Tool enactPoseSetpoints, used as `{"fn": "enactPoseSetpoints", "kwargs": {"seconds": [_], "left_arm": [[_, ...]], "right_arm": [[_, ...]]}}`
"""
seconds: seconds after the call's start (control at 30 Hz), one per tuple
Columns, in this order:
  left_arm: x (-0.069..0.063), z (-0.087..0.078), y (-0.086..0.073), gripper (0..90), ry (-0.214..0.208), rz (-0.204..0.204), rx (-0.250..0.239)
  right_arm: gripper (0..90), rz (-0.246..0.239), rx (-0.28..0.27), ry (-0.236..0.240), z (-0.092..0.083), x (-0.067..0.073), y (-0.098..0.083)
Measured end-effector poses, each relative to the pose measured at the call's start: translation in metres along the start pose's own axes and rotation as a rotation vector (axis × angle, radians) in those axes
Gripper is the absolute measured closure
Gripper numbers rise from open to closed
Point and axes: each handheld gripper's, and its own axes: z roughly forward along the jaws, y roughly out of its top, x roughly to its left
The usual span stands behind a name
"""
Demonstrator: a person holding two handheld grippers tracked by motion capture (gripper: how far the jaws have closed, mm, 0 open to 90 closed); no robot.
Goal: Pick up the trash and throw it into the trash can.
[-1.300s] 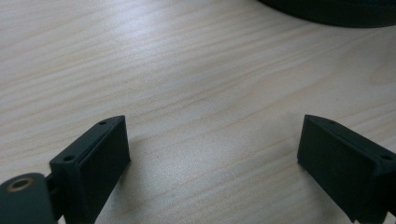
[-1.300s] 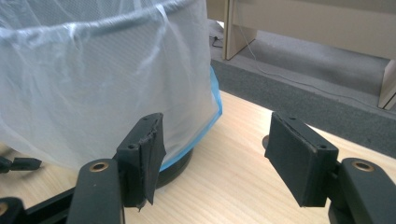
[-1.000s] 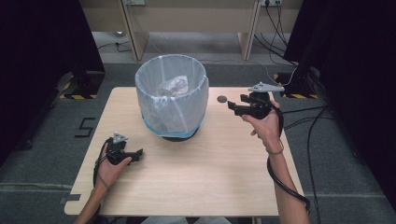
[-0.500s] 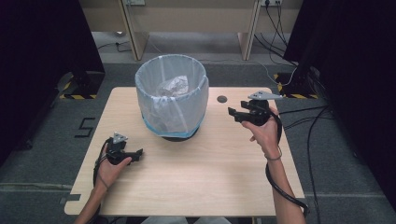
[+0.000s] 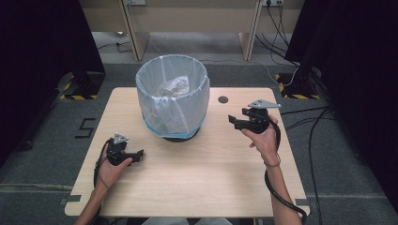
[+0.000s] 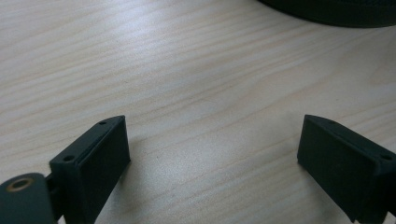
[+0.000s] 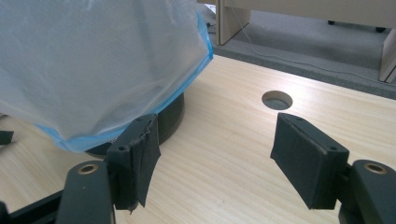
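Flanking lined bin: both claws, gaping.

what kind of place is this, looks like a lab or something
Probably a lab or recording studio, not a home: a bare light wooden table on grey carpet, black curtains at both sides, loose cables on the floor, and hazard-striped stand bases.
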Motion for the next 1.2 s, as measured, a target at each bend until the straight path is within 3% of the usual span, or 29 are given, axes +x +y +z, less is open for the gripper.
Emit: {"fn": "enactPoseSetpoints", "kwargs": {"seconds": [0.5, 1.2], "left_arm": [[0.000, 0.000, 0.000, 8.2, 0.000, 0.000, 0.000], [0.000, 0.000, 0.000, 8.2, 0.000, 0.000, 0.000]], "right_arm": [[29.1, 0.012, 0.012, -0.004, 0.006, 0.001, -0.023], [28.7, -0.001, 0.081, -0.004, 0.008, 0.014, -0.079]]}}
